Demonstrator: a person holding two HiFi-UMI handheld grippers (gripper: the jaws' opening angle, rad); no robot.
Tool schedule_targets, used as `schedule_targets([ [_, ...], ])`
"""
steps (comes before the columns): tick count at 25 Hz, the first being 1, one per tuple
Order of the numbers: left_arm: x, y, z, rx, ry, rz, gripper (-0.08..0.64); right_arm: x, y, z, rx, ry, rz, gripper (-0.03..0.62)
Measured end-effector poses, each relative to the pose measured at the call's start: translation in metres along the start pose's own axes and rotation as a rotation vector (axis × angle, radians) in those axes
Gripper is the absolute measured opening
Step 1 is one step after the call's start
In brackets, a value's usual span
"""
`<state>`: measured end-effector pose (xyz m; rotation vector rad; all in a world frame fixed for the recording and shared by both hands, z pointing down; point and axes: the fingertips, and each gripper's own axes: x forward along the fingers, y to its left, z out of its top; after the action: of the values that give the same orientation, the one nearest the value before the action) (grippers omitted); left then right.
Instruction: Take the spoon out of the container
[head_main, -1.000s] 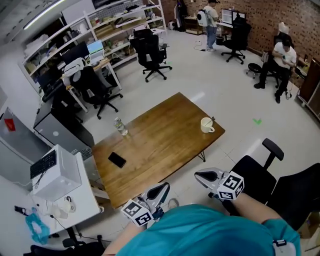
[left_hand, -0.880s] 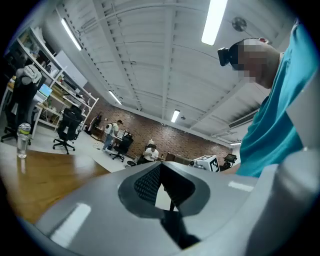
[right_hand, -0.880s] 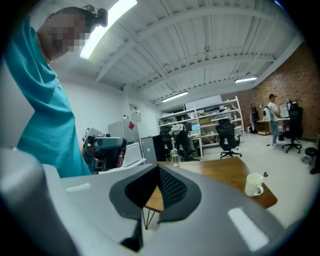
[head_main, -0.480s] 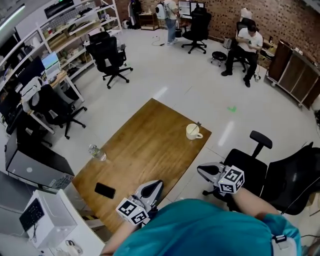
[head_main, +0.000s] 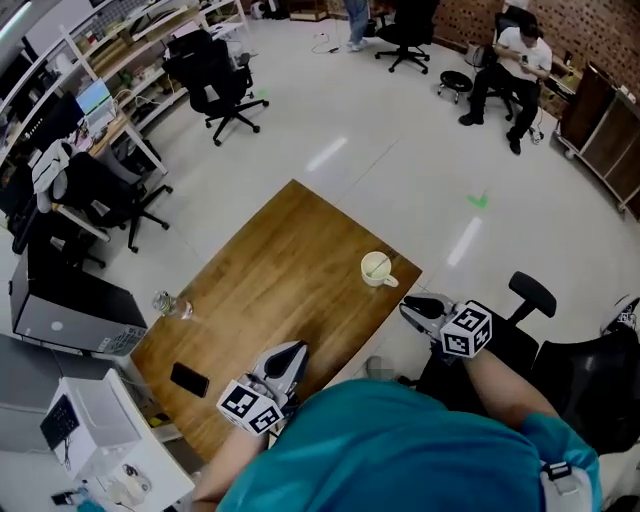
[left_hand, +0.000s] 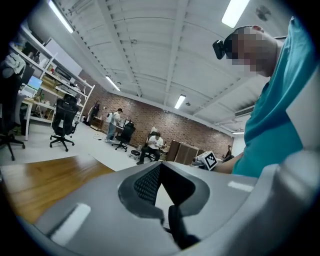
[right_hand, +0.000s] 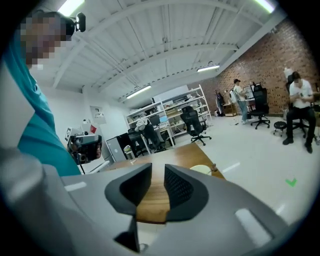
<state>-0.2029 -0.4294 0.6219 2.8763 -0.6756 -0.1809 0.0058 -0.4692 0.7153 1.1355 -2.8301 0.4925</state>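
— Right of frame centre, spoon (head_main: 376, 264) is sitting in cup (head_main: 379, 271); why is right gripper (head_main: 412, 306) hovering nearby?
— Its empty jaws are opening, probably for the handle; left gripper (head_main: 290, 356) is hanging closed.

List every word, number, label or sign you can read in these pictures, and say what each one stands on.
No words or numbers can be read in any view.
Left marker cube and right marker cube: black-and-white square codes, no letters.
Floor mark: a green arrow-like shape, no text.
Bottle: any label is too small to read.
Wall notice: blurred, unreadable.
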Motion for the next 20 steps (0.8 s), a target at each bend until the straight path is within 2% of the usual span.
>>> schedule_targets([
  [3, 0.073, 0.007, -0.001, 0.001, 0.043, 0.060, -0.003, -0.005, -0.094, 0.018, 0.037, 0.028, 0.025, 0.108],
  [5, 0.091, 0.012, -0.005, -0.013, 0.077, 0.085, -0.003, 0.007, -0.128, 0.014, 0.067, 0.057, 0.033, 0.124],
  [7, 0.114, 0.015, -0.013, -0.021, 0.107, 0.097, -0.003, 0.018, -0.164, 0.006, 0.114, 0.084, 0.041, 0.137],
  [11, 0.192, 0.027, -0.038, -0.026, 0.167, 0.089, -0.002, 0.032, -0.260, -0.008, 0.224, 0.115, 0.055, 0.170],
  [14, 0.216, 0.043, -0.049, -0.053, 0.209, 0.070, -0.002, 0.052, -0.291, -0.022, 0.299, 0.144, 0.050, 0.186],
  [20, 0.231, 0.064, -0.054, -0.068, 0.257, 0.024, -0.003, 0.085, -0.307, -0.045, 0.425, 0.162, 0.059, 0.195],
])
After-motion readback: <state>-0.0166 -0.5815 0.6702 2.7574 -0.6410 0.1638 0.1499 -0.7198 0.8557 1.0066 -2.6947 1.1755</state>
